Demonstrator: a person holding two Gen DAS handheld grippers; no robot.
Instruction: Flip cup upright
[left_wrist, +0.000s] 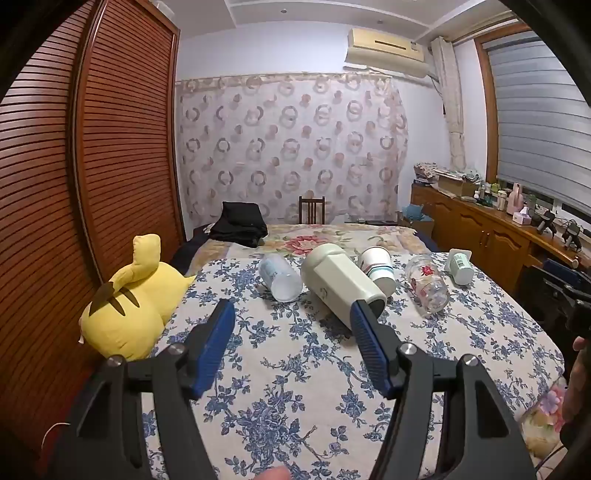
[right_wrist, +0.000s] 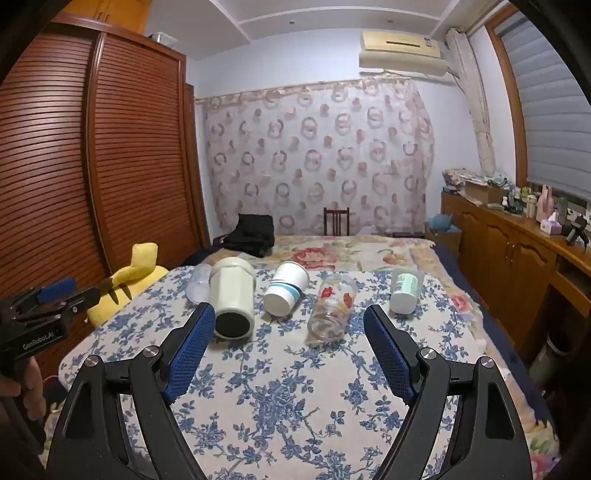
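Observation:
Several cups lie on their sides in a row on the blue floral bedspread (left_wrist: 295, 369). From left: a clear plastic cup (left_wrist: 279, 276), a big cream cup (left_wrist: 341, 284) (right_wrist: 232, 295), a white paper cup with blue stripes (left_wrist: 377, 266) (right_wrist: 285, 288), a glass with red flowers (left_wrist: 427, 283) (right_wrist: 332, 302), and a small white-green cup (left_wrist: 460, 265) (right_wrist: 405, 290). My left gripper (left_wrist: 291, 310) is open and empty, just short of the cream cup. My right gripper (right_wrist: 290, 317) is open and empty, in front of the paper cup and glass.
A yellow plush toy (left_wrist: 136, 299) lies at the bed's left edge beside a brown louvered wardrobe (left_wrist: 110, 147). Black clothing (left_wrist: 242, 223) sits at the far end of the bed. A wooden sideboard (right_wrist: 517, 251) with small items runs along the right.

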